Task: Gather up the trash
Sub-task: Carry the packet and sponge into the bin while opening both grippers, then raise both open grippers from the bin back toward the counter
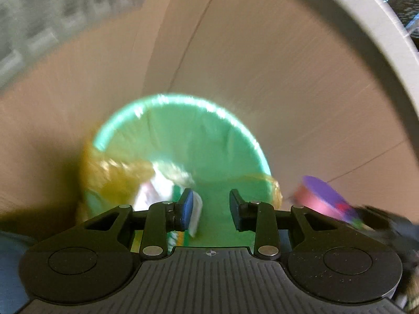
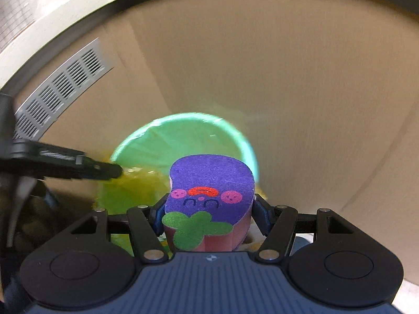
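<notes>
Left wrist view: left gripper [image 1: 210, 205] released, jaws apart with nothing pressed between them, aimed steeply down into green bin [image 1: 237, 127]. Yellowish liner bag [image 1: 112, 175] draped over near-left rim of bin, blurred. White crumpled wrapper [image 1: 154, 193] with green and orange print inside bin, just beyond left blue pad [image 1: 188, 204], edge close to that pad; contact not determinable through blur. Purple-topped pink sponge [image 1: 322, 196] at right edge, just right of bin rim, carried by dark, blurred right gripper. Brown cardboard sheet [image 1: 262, 65] filling the surroundings, pale curved ledge [image 1: 379, 39] at far right.

Right wrist view: right gripper [image 2: 208, 214] clenched on sponge [image 2: 209, 183], blue pads pressing its pink sides left and right. Sponge upright between fingers, purple face toward camera, printed with red mouth-like arc, pink round cheeks, small dark eyes, green leaf shape at near end. Green bin [image 2: 243, 141] directly beyond and below sponge, far rim visible, near part hidden by sponge. Yellow-green liner bag [image 2: 131, 185] at left of bin. Left gripper [image 2: 110, 170] entering from left, black finger tip over left rim of bin. Grey slotted vent panel [image 2: 62, 83] at far left, cardboard [image 2: 301, 78] behind bin.
</notes>
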### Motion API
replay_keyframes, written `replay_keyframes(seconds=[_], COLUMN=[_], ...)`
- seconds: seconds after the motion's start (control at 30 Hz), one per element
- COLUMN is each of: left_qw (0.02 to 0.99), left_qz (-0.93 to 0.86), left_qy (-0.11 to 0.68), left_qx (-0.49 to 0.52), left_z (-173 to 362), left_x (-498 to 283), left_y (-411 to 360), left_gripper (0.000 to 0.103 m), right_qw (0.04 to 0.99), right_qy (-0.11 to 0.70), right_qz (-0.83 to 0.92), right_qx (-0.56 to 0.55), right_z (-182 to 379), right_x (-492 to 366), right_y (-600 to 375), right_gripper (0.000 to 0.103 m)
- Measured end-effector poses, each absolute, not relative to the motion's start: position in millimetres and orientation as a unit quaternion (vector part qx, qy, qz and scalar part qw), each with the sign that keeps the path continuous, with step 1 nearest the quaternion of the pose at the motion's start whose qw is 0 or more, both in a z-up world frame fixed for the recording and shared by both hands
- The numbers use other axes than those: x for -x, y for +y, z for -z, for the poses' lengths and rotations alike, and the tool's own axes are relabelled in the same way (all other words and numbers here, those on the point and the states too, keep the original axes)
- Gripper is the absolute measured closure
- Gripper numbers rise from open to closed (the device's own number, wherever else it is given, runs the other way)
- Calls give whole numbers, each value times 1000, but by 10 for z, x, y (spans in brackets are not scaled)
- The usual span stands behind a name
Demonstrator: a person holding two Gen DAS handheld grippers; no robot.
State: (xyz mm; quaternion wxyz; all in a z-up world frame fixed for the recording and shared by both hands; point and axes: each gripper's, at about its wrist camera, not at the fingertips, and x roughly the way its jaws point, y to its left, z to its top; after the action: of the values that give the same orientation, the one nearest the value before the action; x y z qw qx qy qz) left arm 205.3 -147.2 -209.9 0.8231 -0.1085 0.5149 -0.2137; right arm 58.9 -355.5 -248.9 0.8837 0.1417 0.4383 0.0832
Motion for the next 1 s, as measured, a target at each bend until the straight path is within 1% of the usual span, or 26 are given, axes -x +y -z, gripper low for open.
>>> replay_keyframes(seconds=[0.17,0.33,0.43,0.53,0.6,0.9,1.0], left_qw=[848,849,849,857,857,851,849], left_qz=[218,232,244,251,250,254,254], left_qy=[466,446,439,421,417,417,420], left_qx=[128,161,163,158,172,196,197], left_z=[1847,1866,1910,1894,1923,1965,1971], left_x=[-1853,-1772,-1748,-1692,-1699,-1747,-1752], left_y=[-1094,-881,-822,-735,-661,-557,-574], left_gripper=[69,69,70,70,70,70,70], right_qw=[847,811,794,798,807,842,852], right_qy=[499,562,586,585,576,528,516], right_qz=[-117,-133,-124,-103,-85,-27,-15], right_qx=[-140,-99,-104,-105,-93,-105,-90], right_z=[2711,3061,3218,3240,3208,2948,2870], right_x=[-1206,-1686,-1778,-1824,-1830,-1677,-1578], right_y=[-3059,-2496,-2368,-2312,-2303,-2386,-2360], right_gripper=[39,39,38,35,33,33,33])
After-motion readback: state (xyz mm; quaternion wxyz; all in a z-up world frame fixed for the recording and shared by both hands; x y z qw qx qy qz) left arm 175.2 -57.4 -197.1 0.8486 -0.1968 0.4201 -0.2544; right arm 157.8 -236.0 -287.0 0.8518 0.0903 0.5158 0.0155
